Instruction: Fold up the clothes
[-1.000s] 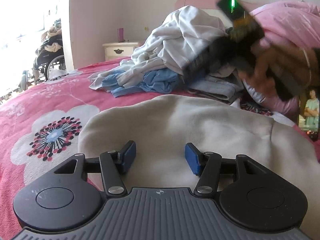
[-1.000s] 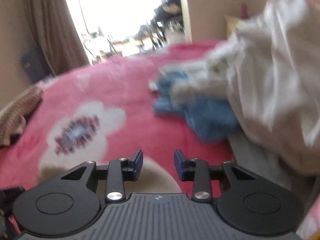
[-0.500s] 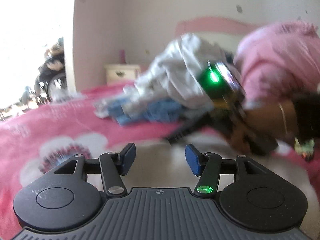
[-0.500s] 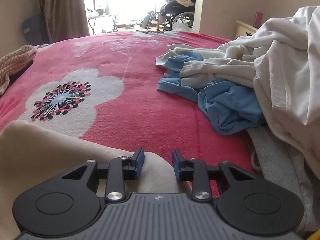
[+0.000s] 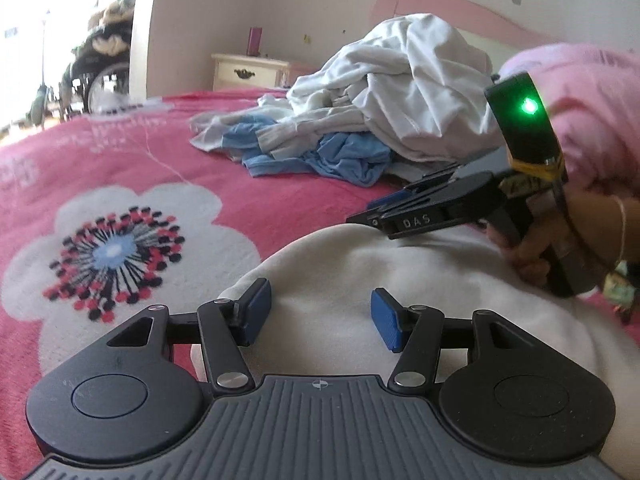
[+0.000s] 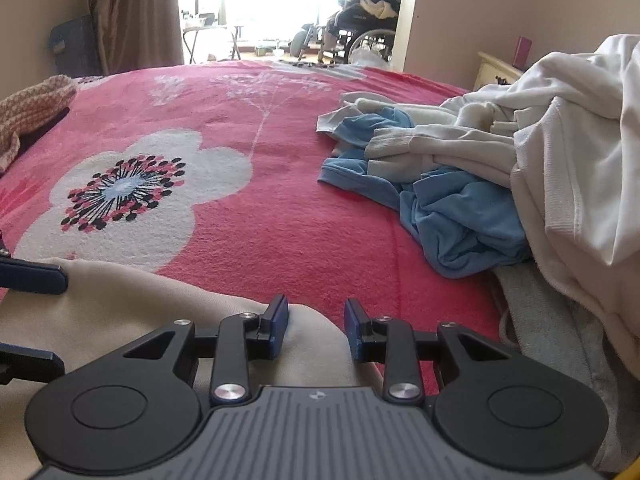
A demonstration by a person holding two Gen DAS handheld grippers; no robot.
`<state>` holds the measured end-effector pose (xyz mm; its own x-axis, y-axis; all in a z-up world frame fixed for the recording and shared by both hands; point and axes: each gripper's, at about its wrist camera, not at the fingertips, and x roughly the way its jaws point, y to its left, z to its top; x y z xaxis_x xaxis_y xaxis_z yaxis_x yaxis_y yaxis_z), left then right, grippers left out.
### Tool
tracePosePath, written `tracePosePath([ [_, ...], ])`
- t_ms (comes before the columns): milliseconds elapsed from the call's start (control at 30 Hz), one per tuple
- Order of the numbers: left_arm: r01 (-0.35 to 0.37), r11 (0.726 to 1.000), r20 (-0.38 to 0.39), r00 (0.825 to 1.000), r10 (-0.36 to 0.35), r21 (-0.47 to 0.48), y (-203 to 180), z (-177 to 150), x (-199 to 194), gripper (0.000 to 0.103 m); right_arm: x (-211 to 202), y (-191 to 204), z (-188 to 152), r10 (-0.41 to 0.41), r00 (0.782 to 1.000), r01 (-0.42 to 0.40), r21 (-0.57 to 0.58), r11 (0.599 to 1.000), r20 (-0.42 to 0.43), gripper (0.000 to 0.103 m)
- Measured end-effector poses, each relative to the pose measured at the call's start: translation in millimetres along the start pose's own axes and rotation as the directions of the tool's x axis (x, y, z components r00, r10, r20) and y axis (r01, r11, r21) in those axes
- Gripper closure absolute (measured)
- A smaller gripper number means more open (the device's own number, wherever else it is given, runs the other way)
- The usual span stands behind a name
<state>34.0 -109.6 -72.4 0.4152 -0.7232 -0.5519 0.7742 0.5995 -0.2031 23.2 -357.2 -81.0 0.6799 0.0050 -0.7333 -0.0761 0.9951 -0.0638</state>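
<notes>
- A cream garment [image 5: 360,280] lies spread on the near part of a bed covered by a pink blanket [image 5: 120,152] printed with a large white flower [image 5: 116,252].
- The left tool [image 5: 320,314] hovers low over the cream garment, its blue pads spread wide with only cloth showing between them; it pinches nothing.
- The right tool [image 6: 316,326] sits at the cream garment's far edge, where the cloth meets the pink blanket. Its jaws stand apart with a gap between the pads, gripping nothing.
- In the left wrist view the right tool appears from the side, held in a hand [image 5: 536,248], with a green light [image 5: 530,106] glowing on its top.
- Beyond lies a heap of unfolded clothes: a white garment [image 5: 408,84] piled on top, a blue garment [image 5: 340,156] crumpled beneath, and a grey one [image 6: 560,344] beside the right tool.
- A cream nightstand [image 5: 248,72] stands by the wall, and a wheelchair [image 6: 360,32] is in the bright doorway.
</notes>
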Motion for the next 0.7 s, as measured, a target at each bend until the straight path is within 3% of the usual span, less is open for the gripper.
tracePosePath([
  [67, 0.028, 0.999, -0.011, 1.000, -0.028, -0.044, 5.1, 3.5, -1.3, 0.048, -17.9, 3.2, 12.1, 0.010, 1.000, -0.011, 0.008, 1.000, 0.029, 0.074],
  [167, 0.060, 0.991, -0.021, 0.998, -0.063, -0.120, 14.2, 6.0, -2.2, 0.048, -51.2, 17.5, 22.0, 0.109, 0.989, -0.109, -0.006, 0.994, 0.103, 0.074],
  [233, 0.071, 0.986, -0.025, 0.997, -0.076, -0.152, 18.2, 6.4, -3.1, 0.048, -48.3, 33.0, 15.8, 0.131, 0.990, -0.127, -0.078, 0.989, 0.055, 0.076],
  [300, 0.072, 0.985, -0.026, 0.997, -0.077, -0.157, 18.4, 6.3, -2.6, 0.048, -25.4, 43.1, -3.7, 0.103, 0.994, -0.108, -0.161, 0.981, -0.041, 0.077],
  [333, 0.072, 0.985, -0.026, 0.997, -0.077, -0.159, 18.5, 6.2, -2.4, 0.048, -18.5, 41.8, -16.8, 0.105, 0.994, -0.109, -0.183, 0.977, -0.028, 0.077],
  [467, 0.074, 0.984, -0.037, 0.996, -0.081, -0.162, 18.8, 7.2, -0.4, 0.049, -40.2, 40.1, -9.1, 0.071, 0.997, -0.075, -0.155, 0.985, -0.031, 0.077],
  [700, 0.114, 0.951, -0.060, 0.989, -0.136, -0.287, 34.2, 13.8, 1.3, 0.049, -97.7, 60.1, -56.4, 0.187, 0.978, -0.203, -0.246, 0.948, -0.090, 0.076],
])
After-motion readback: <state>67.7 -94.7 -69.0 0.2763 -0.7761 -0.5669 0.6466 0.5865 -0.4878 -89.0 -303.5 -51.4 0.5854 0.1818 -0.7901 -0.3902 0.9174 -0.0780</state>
